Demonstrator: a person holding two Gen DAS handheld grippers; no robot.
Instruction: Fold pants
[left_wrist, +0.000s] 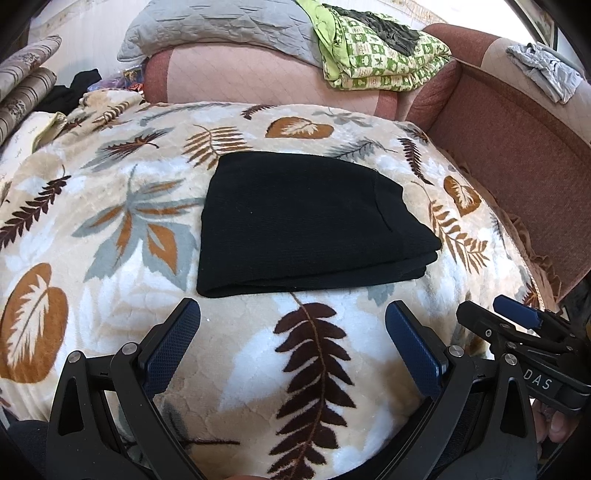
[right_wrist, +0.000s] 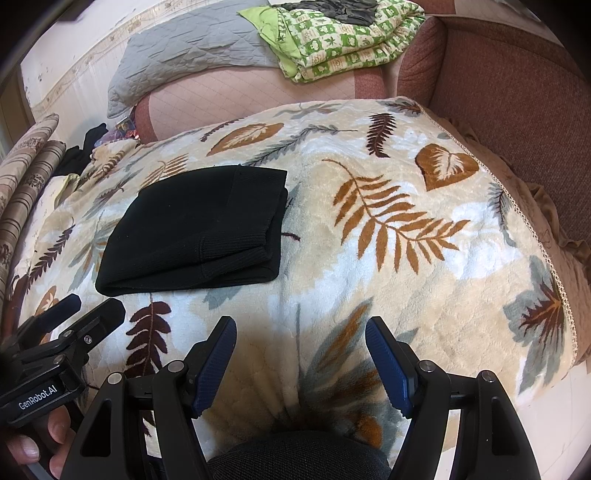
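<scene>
Pants (left_wrist: 314, 221), black and folded into a compact, layered packet, lie flat on the leaf-pattern blanket (left_wrist: 110, 229). They are ahead of the left gripper (left_wrist: 291, 314), just beyond its fingertips and not touching them. For the right gripper (right_wrist: 301, 328) the same pants (right_wrist: 195, 229) are ahead and to its left side, a little apart from its fingers. The ribbed end of the packet is turned toward the right gripper's side, and the folded layers show there one over another.

Both grippers are released: the blue pads stand wide apart and nothing is between them, only the blanket below. Each gripper is above the near part of the blanket, pointing down toward it. The two are near each other, side by side; each one shows at the edge of the other's view.

Farther ahead of both grippers, behind the blanket, there is a pink sofa (left_wrist: 258, 74) with a grey quilted cover (left_wrist: 221, 26) and a green patterned quilt (left_wrist: 380, 59) on it.
</scene>
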